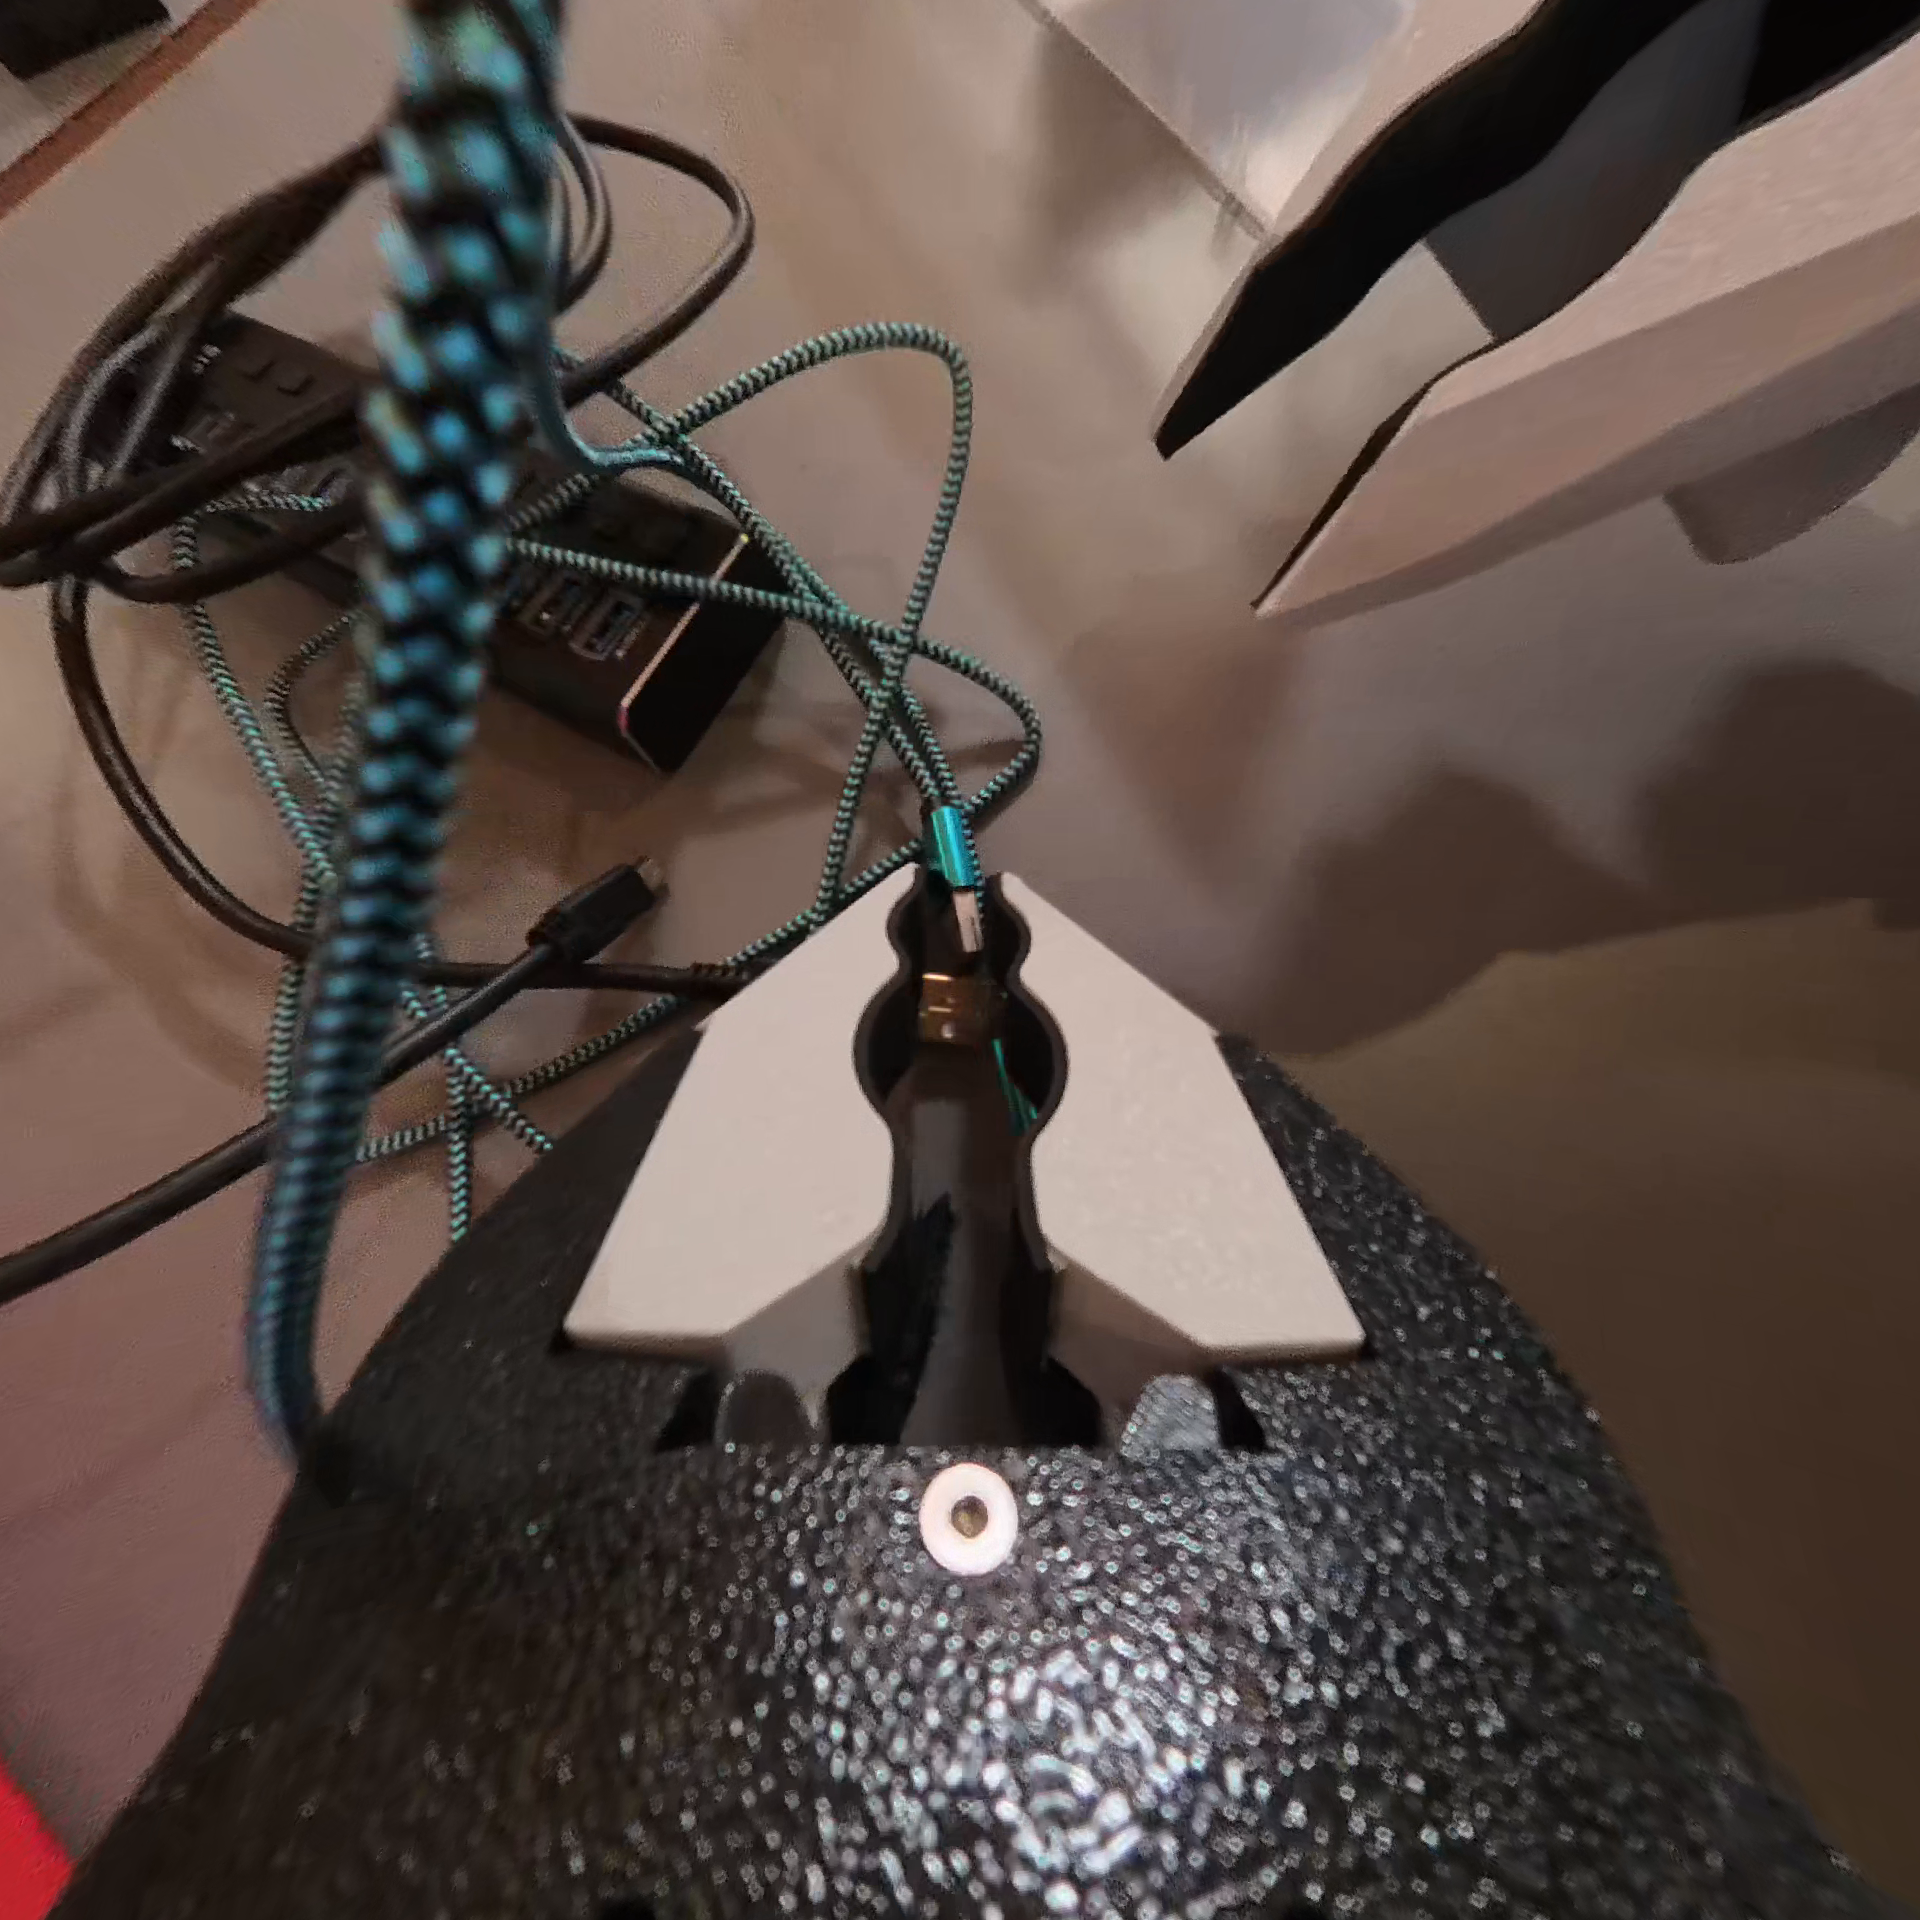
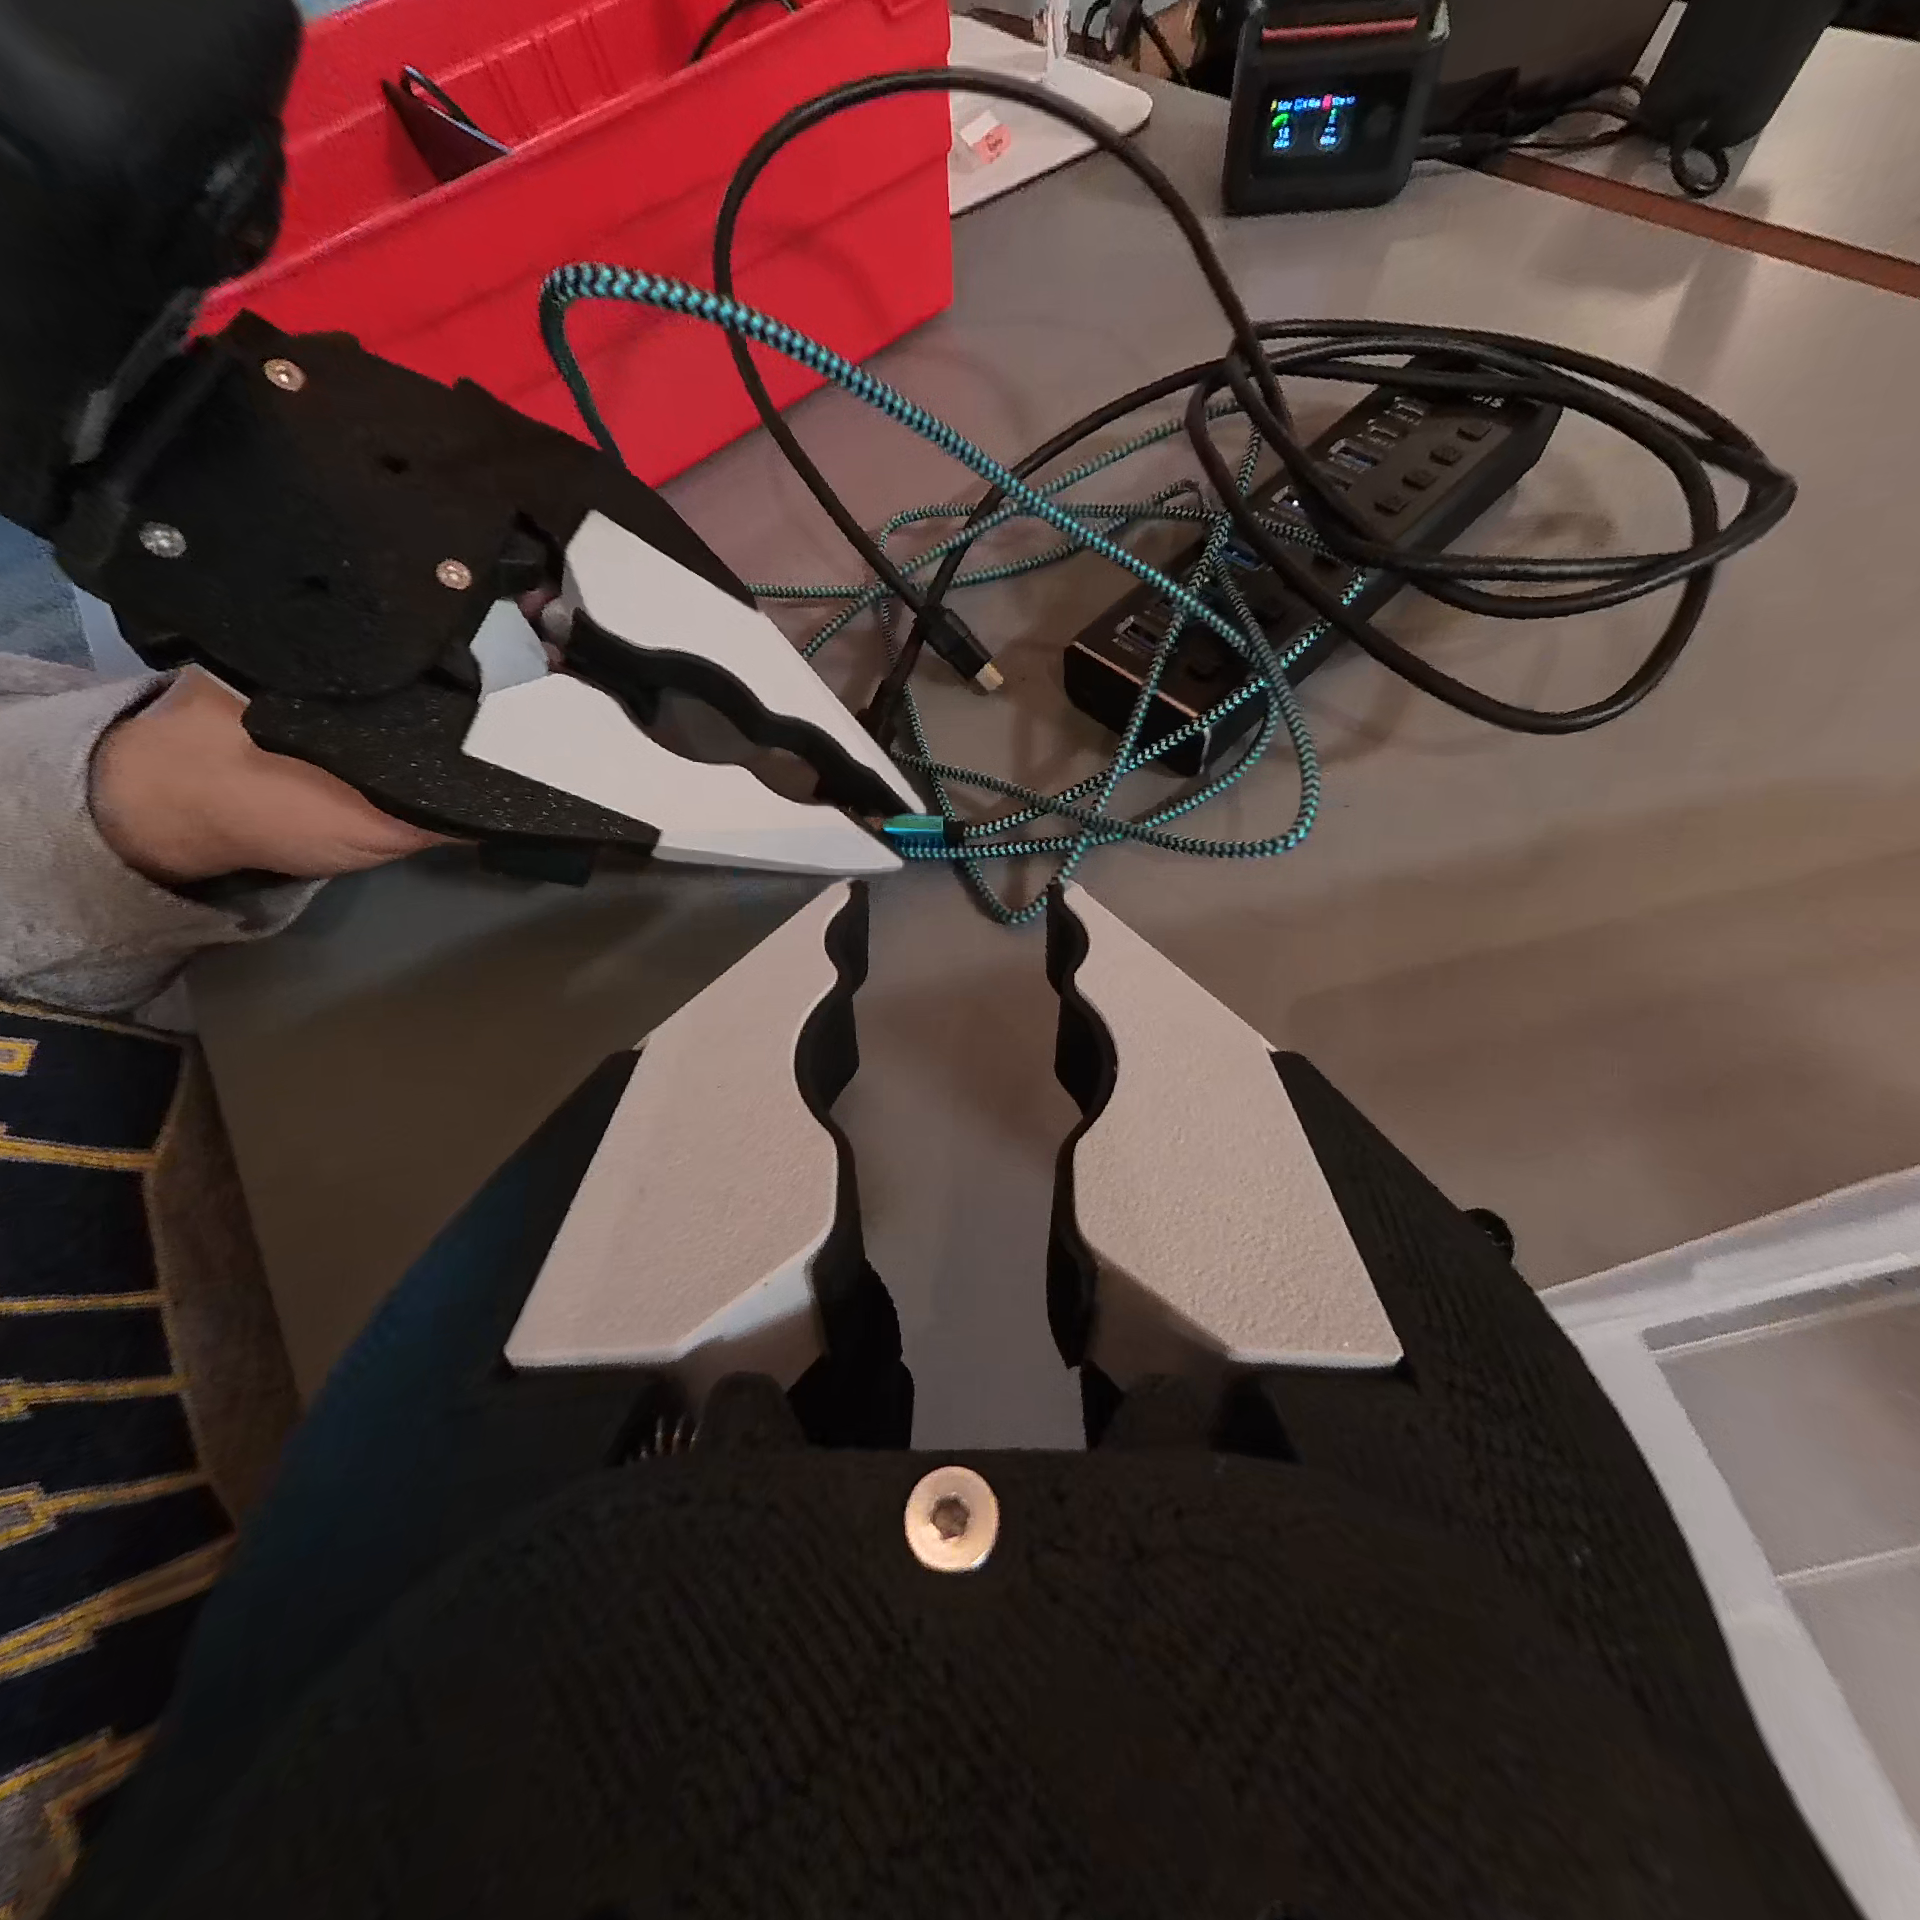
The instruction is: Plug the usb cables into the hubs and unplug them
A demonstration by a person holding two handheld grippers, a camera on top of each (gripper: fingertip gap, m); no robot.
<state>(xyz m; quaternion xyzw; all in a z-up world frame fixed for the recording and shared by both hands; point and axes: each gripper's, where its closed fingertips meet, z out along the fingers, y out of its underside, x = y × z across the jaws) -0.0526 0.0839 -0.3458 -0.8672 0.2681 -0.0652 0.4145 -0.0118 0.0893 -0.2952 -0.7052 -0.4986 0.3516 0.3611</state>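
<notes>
Here left gripper [image 2: 894, 831] clamps the teal plug [image 2: 914, 828] (seemingly); right gripper [image 2: 951, 914] gapes; cables [image 2: 1143, 727] smother hub [image 2: 1351, 540].

Braided cloth cable [image 2: 1049, 499], glossy black plastic hub [image 2: 1320, 561], matt tabletop [image 2: 1455, 987]

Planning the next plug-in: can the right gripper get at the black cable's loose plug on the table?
Probably yes. The right gripper is open and empty, and the black plug lies exposed ahead, though the teal braided cable crosses between them.

Black speckled grippers, white fingers [image 2: 727, 1164], grey sleeve [image 2: 62, 831].
</notes>
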